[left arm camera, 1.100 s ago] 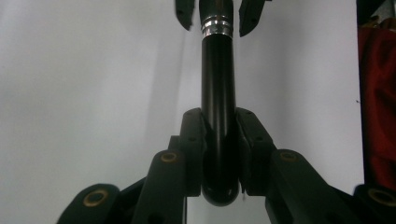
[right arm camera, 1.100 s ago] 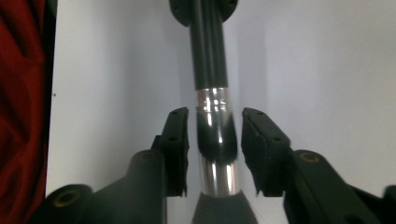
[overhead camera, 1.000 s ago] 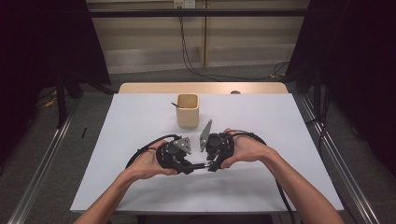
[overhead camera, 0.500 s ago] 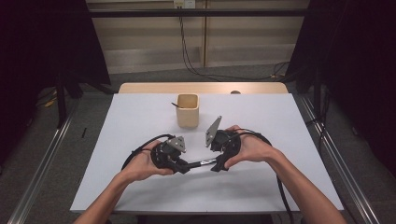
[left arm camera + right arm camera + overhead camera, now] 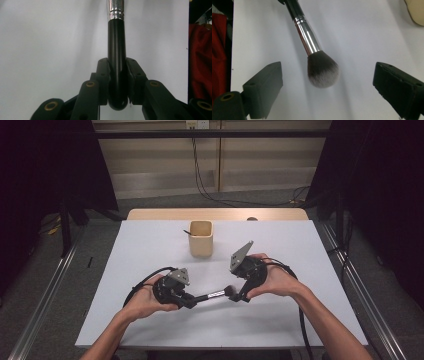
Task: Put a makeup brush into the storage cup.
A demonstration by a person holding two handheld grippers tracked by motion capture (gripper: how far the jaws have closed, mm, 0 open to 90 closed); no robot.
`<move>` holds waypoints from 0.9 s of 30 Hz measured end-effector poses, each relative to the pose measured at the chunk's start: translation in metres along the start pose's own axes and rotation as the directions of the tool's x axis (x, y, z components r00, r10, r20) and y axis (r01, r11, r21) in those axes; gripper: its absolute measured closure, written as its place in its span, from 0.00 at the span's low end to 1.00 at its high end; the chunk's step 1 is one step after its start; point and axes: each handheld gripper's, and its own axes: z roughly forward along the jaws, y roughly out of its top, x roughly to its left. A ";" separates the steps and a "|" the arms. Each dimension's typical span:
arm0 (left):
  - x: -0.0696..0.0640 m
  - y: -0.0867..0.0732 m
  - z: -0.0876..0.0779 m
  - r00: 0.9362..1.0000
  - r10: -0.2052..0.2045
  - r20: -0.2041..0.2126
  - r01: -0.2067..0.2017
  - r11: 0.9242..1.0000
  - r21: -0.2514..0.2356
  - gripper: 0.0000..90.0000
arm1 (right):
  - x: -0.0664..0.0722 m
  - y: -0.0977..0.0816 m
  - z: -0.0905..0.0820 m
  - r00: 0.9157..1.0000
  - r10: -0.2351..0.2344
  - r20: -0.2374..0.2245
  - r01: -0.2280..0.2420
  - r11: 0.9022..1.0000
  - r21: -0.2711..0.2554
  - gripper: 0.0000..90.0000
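A makeup brush (image 5: 212, 296) with a black handle (image 5: 116, 57), silver ferrule (image 5: 307, 37) and soft dark bristle head (image 5: 322, 69) is held level over the white table. My left gripper (image 5: 191, 301) is shut on the handle's end, pads pressing both sides. My right gripper (image 5: 235, 296) has just been opening; its jaws stand wide on either side of the bristle head without touching it. In the right gripper view, the fingers (image 5: 263, 87) sit well clear of the bristles.
A beige square cup (image 5: 201, 238) stands upright behind the grippers near the table's middle, with a thin dark stick beside it. The white table (image 5: 150, 245) has open surface all around. Dark curtains and floor rails flank the table.
The right gripper's jaws have spread wide and let go of the brush head. Both hands moved apart, the left to the left and the right to the right, with the brush staying in the left gripper.
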 end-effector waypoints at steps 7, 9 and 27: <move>-0.001 -0.009 -0.008 1.000 -0.025 -0.017 0.025 0.999 -0.025 0.83 | -0.002 -0.013 -0.005 0.998 0.063 0.014 -0.062 0.997 -0.055 0.08; -0.004 -0.011 -0.010 0.999 -0.032 -0.026 0.031 0.999 -0.039 0.83 | -0.002 -0.017 -0.006 0.996 0.081 0.024 -0.079 0.995 -0.061 0.08; -0.008 -0.034 -0.027 0.991 -0.119 -0.056 0.107 0.978 -0.179 0.83 | 0.003 -0.052 -0.016 0.981 0.191 0.025 -0.185 0.970 -0.160 0.07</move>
